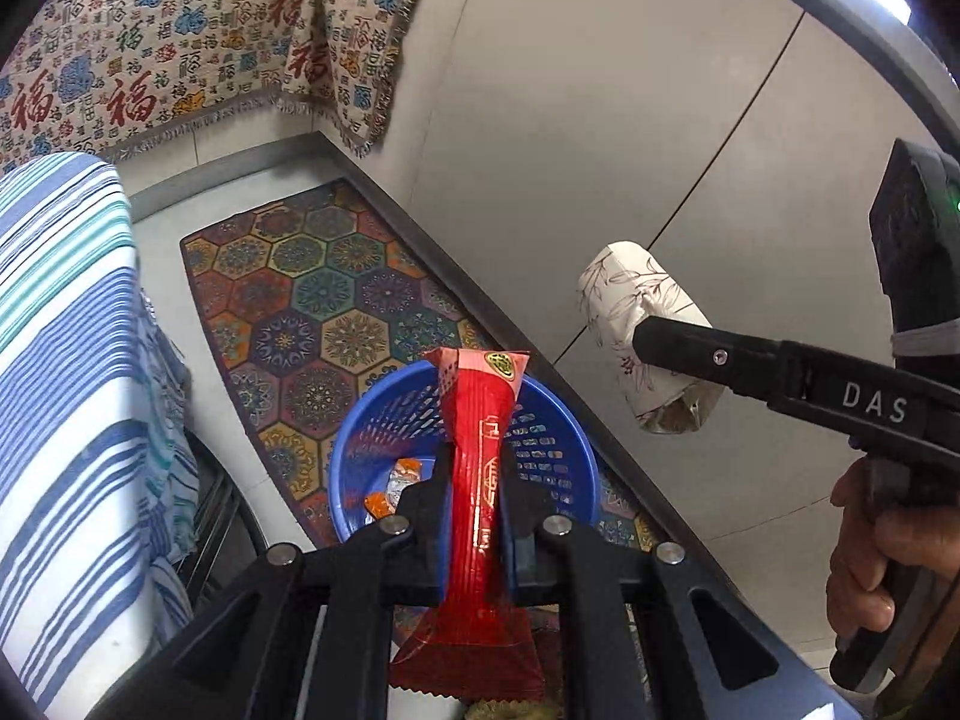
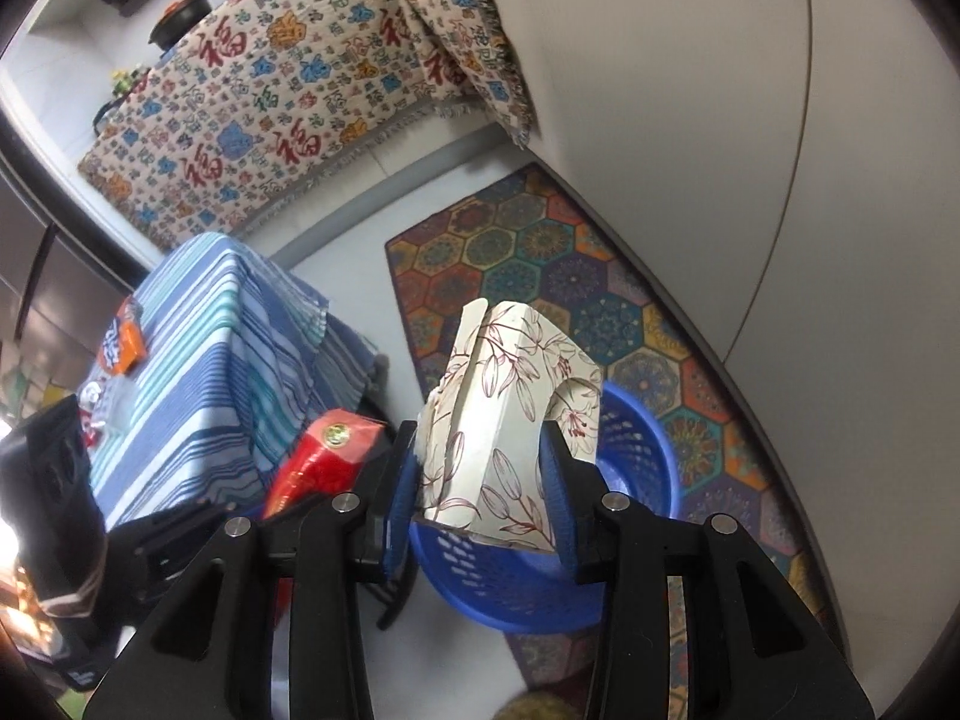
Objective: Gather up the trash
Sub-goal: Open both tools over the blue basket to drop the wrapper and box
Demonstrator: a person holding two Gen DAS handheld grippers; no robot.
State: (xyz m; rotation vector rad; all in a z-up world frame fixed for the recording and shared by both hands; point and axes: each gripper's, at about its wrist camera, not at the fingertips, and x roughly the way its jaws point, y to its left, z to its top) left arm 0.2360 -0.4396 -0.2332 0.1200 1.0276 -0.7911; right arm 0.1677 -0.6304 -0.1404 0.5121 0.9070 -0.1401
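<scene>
My left gripper (image 1: 474, 468) is shut on a long red snack wrapper (image 1: 480, 468), held upright above a blue perforated basket (image 1: 540, 426) on the floor. Crumpled orange and silver wrappers (image 1: 399, 483) lie inside the basket. My right gripper (image 2: 480, 480) is shut on a flattened white carton with a floral print (image 2: 510, 408), also over the blue basket (image 2: 636, 450). In the left wrist view the carton (image 1: 636, 330) hangs right of the basket, pinched by the right gripper's black fingers (image 1: 690, 351). The red wrapper (image 2: 324, 462) shows at the left in the right wrist view.
A patterned hexagon rug (image 1: 312, 312) lies under the basket beside a grey wall base. A table with a blue striped cloth (image 2: 198, 360) stands to the left, carrying an orange packet (image 2: 123, 345) and small items. A person's hand (image 1: 870, 546) grips the right tool.
</scene>
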